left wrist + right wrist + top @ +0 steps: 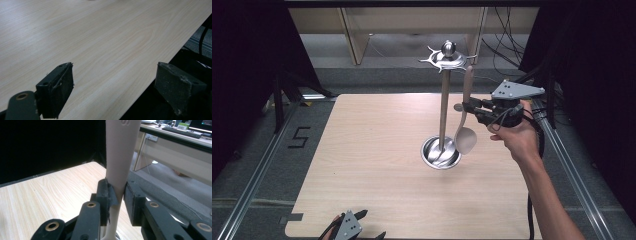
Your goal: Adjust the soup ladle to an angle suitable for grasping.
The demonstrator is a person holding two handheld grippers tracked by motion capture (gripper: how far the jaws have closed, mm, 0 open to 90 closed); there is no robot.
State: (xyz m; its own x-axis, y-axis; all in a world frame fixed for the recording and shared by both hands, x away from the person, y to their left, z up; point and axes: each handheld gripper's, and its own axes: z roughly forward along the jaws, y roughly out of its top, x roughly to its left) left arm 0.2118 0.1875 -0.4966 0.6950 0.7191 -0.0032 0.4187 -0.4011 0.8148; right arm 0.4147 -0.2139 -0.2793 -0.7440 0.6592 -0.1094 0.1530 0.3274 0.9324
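a: the high view sits above the near edge, facing forward and down over the whole table (377, 165), well back.

b: and the left gripper view?

a: low at the near edge, skimming the table (100, 45) past its own jaws, very close to the wood.

b: the right gripper view?

a: raised, looking along its jaws at the spoon (120, 157), very near. all three share the tabletop (45, 195); the high view also has that spoon (465, 125).
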